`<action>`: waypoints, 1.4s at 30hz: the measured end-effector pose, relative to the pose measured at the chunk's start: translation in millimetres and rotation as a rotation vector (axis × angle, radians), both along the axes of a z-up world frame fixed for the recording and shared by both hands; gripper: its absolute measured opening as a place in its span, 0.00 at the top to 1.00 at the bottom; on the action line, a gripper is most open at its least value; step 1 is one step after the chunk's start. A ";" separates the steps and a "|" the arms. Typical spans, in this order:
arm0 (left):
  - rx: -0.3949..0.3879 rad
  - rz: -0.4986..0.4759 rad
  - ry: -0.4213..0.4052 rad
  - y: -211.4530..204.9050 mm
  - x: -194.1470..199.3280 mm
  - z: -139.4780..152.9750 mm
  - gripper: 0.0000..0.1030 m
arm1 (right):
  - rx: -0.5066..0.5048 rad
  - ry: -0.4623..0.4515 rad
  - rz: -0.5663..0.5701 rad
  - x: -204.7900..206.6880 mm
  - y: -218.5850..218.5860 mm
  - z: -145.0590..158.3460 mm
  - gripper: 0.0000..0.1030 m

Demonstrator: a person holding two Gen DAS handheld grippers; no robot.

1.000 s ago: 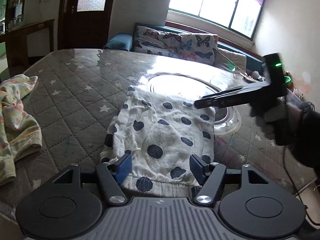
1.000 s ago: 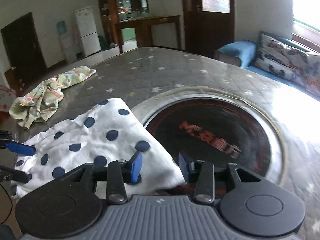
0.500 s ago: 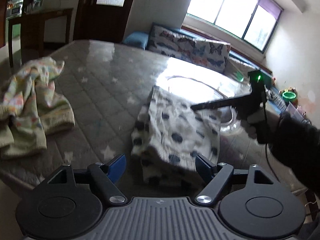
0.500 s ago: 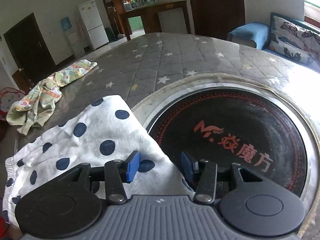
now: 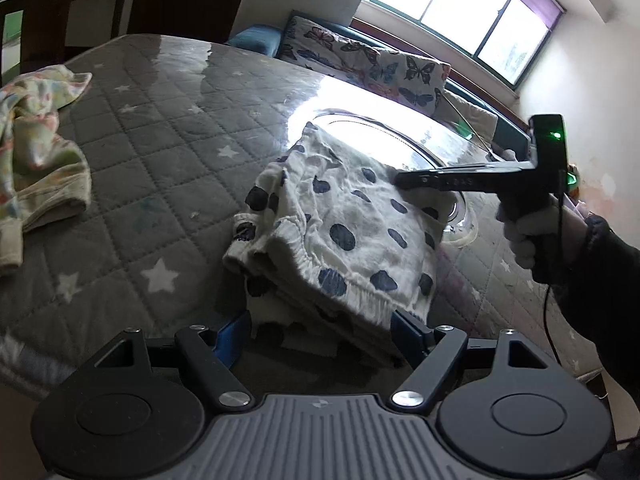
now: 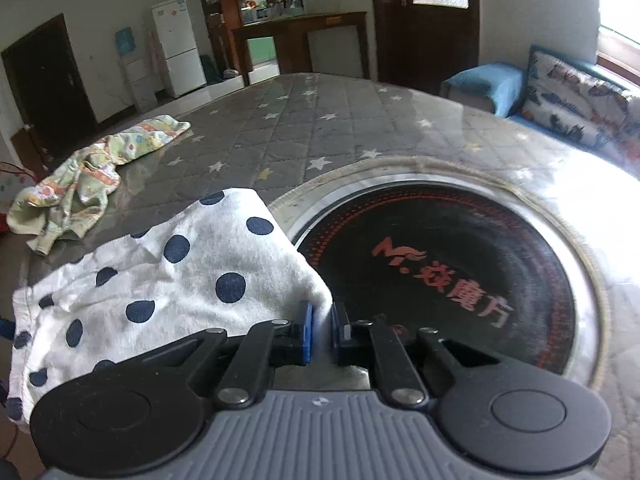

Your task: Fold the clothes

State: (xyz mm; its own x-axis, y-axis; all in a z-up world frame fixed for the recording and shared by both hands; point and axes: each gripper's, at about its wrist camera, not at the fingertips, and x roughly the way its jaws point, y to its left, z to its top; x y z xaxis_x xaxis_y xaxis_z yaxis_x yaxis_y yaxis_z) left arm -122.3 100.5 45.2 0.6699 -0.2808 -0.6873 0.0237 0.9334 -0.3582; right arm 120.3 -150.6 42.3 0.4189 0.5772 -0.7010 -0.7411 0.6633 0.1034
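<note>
A white garment with dark blue dots (image 5: 340,224) lies folded on the grey quilted table cover (image 5: 160,128), its elastic hem toward the near edge. My left gripper (image 5: 320,336) is open, its blue pads either side of the garment's near hem. My right gripper (image 6: 320,330) is shut on the far corner of the dotted garment (image 6: 180,272); in the left wrist view it (image 5: 400,179) shows at the garment's far right edge.
A crumpled pastel printed garment (image 5: 36,152) lies at the table's left, also in the right wrist view (image 6: 88,180). A round black induction plate (image 6: 440,272) with a metal rim sits in the table. A butterfly cushion (image 5: 368,64) lies behind.
My right gripper has closed on the dotted garment's corner. My left gripper has drawn back toward the near hem and swung left; it stays open.
</note>
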 end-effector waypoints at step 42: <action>0.020 -0.107 0.011 -34.3 83.3 -12.9 0.20 | 0.066 0.089 -0.271 -9.2 -107.7 -4.7 0.95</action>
State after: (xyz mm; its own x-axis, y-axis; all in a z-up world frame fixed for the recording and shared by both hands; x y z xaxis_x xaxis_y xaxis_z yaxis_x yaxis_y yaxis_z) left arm -39.1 66.1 32.2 0.6290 -0.3367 -0.7007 0.1201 0.9326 -0.3402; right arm 111.1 -258.3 37.6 0.5028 0.4985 -0.7062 -0.5242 0.8254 0.2095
